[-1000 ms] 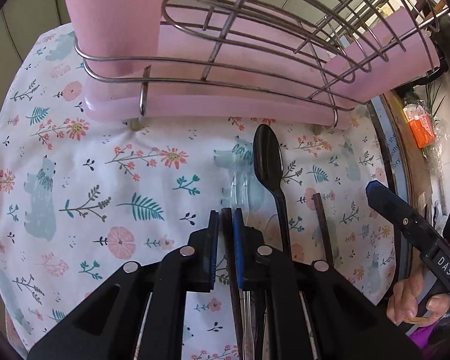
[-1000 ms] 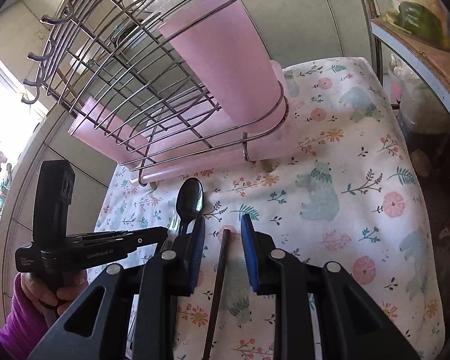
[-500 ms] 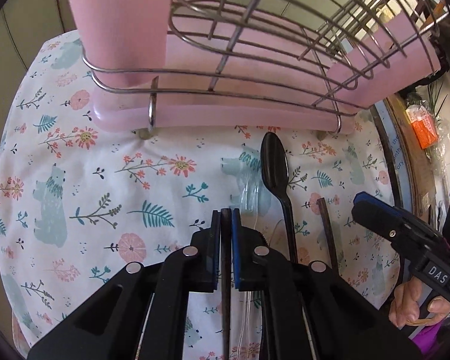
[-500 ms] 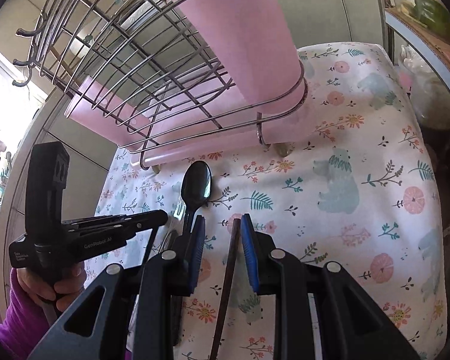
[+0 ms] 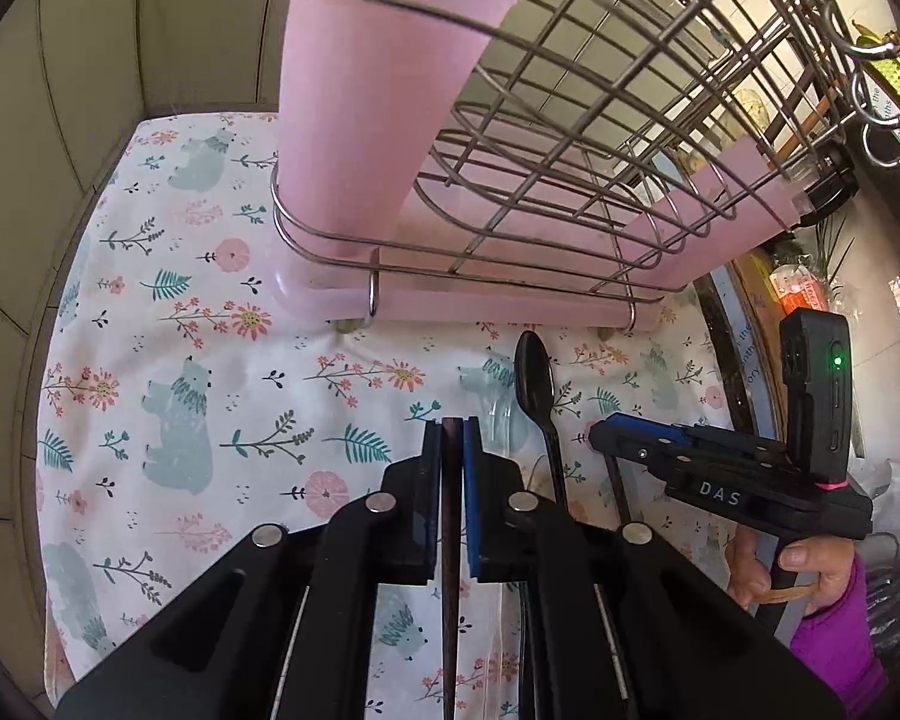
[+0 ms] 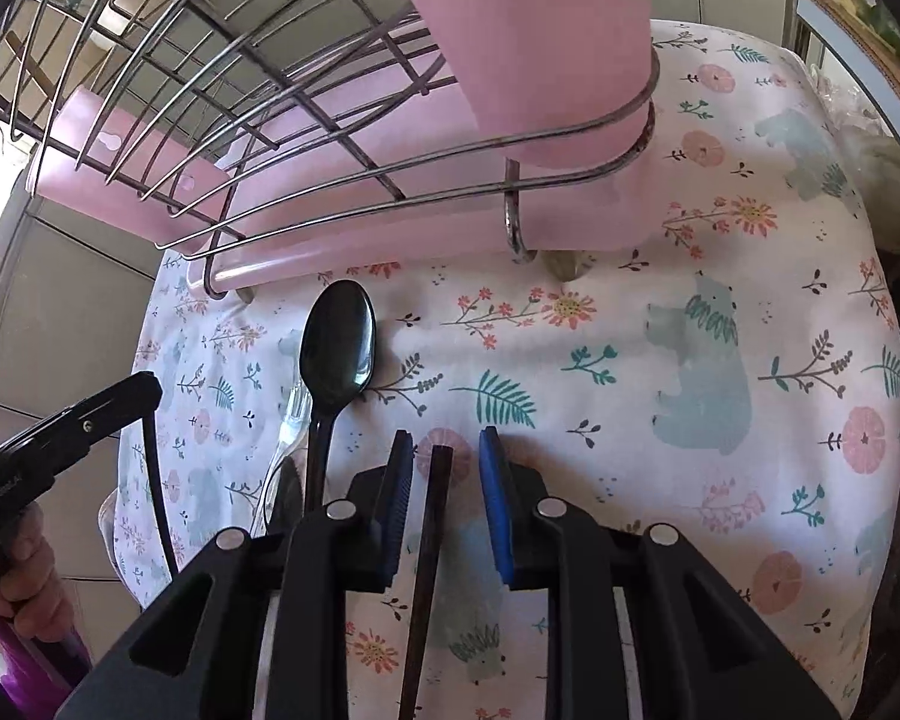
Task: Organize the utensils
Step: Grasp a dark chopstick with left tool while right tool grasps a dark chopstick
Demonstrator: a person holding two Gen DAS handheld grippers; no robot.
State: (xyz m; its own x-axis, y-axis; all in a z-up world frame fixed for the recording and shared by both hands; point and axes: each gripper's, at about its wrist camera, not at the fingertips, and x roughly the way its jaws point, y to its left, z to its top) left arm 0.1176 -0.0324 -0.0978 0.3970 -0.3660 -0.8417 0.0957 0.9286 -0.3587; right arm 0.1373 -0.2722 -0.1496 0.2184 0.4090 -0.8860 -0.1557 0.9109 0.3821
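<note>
My left gripper (image 5: 451,427) is shut on a dark brown chopstick (image 5: 450,540) and holds it above the cloth, in front of the pink utensil cup (image 5: 366,96). My right gripper (image 6: 447,456) is open, its jaws on either side of a second dark chopstick (image 6: 429,552) that lies on the cloth. A black spoon (image 6: 336,354) and a clear plastic fork (image 6: 288,426) lie just left of it. The spoon (image 5: 535,372) also shows in the left wrist view. The cup holds stick ends at its top.
A wire dish rack (image 5: 570,138) on a pink tray (image 5: 480,300) stands at the back of the flowered cloth (image 5: 180,360). A tiled wall (image 5: 90,60) lies to the left. The right gripper's body (image 5: 720,474) shows at right.
My left gripper has risen with its chopstick and tilted up toward the pink cup. My right gripper has moved forward over the lying chopstick, jaws still apart.
</note>
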